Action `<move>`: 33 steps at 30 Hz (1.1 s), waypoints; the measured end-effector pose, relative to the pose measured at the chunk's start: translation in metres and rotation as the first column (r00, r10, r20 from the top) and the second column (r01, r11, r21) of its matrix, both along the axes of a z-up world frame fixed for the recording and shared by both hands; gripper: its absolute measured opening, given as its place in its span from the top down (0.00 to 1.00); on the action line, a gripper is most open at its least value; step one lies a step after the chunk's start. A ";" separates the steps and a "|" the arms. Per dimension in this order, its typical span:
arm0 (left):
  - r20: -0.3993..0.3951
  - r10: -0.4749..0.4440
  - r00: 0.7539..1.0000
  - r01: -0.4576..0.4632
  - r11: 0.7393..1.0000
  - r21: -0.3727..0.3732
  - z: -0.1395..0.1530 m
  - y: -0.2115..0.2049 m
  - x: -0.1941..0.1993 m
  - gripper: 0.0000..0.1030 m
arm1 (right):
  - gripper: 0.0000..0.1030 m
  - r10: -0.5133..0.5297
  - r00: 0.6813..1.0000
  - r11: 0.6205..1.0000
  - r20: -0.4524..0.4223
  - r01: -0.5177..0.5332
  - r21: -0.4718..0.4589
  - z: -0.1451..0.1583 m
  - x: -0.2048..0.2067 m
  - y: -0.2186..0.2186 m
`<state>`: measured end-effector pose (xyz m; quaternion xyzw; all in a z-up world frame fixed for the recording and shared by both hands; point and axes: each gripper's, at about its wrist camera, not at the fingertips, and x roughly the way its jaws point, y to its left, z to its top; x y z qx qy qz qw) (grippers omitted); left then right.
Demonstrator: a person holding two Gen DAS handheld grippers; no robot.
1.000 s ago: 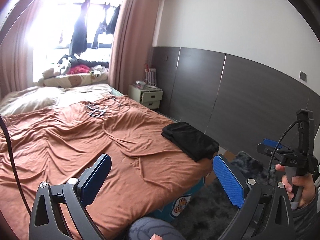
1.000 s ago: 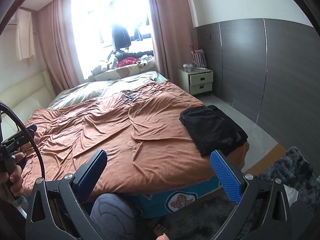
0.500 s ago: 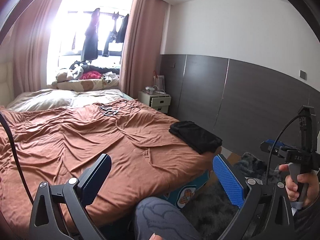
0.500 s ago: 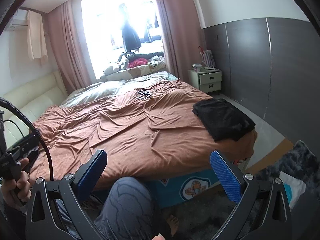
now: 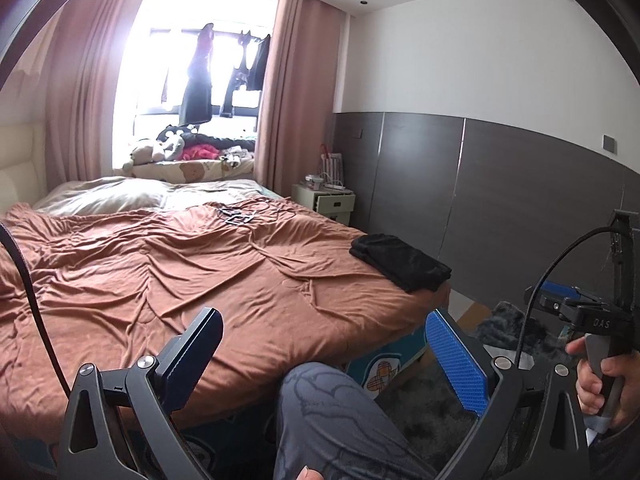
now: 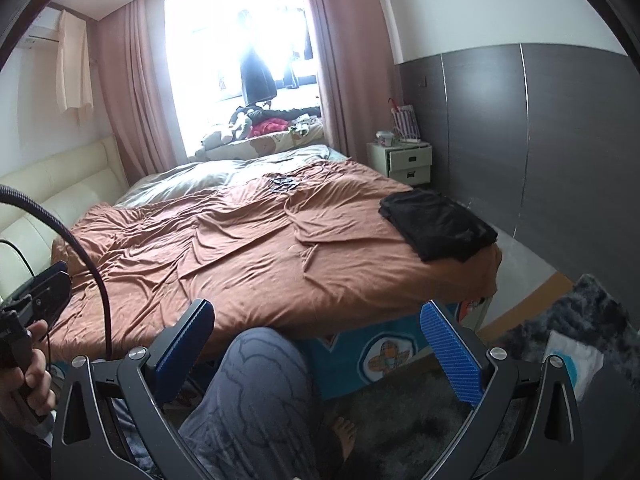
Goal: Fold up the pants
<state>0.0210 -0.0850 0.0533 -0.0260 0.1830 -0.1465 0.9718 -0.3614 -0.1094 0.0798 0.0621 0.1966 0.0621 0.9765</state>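
Observation:
The black pants (image 5: 400, 261) lie folded in a neat stack on the right corner of the bed, on the rust-brown cover (image 5: 192, 280); they also show in the right wrist view (image 6: 438, 224). My left gripper (image 5: 324, 354) is open and empty, held back from the bed above the person's knee. My right gripper (image 6: 316, 350) is open and empty, also off the bed's near edge, well short of the pants. Each gripper shows in the other's view: the right one (image 5: 576, 308) at the far right, the left one (image 6: 40, 292) at the far left.
The person's grey-trousered knee (image 6: 260, 392) is between the grippers and the bed. A small dark item (image 6: 282, 184) lies far on the bed. A nightstand (image 6: 402, 158) stands by the grey wall panel. A dark shaggy rug (image 6: 580, 320) covers the floor at right.
Both grippers have drawn back and down from the bed, so the pants look farther away and the person's knee has come into view. The pants have not moved. Both stay open.

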 end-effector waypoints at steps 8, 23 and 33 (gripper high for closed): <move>0.001 0.028 1.000 -0.028 1.000 0.007 -0.020 -0.002 -0.018 0.00 | 0.00 -0.034 0.999 0.999 -0.002 0.033 -0.029 -0.016 -0.005 0.018; 0.002 0.037 0.999 -0.037 0.999 0.012 -0.030 -0.003 -0.027 0.01 | 0.00 -0.039 0.999 0.999 0.001 0.039 -0.023 -0.027 -0.003 0.030; -0.007 0.051 0.999 -0.051 0.999 0.002 -0.033 -0.001 -0.026 0.00 | 0.00 -0.041 0.999 0.999 -0.001 0.041 -0.035 -0.032 -0.008 0.033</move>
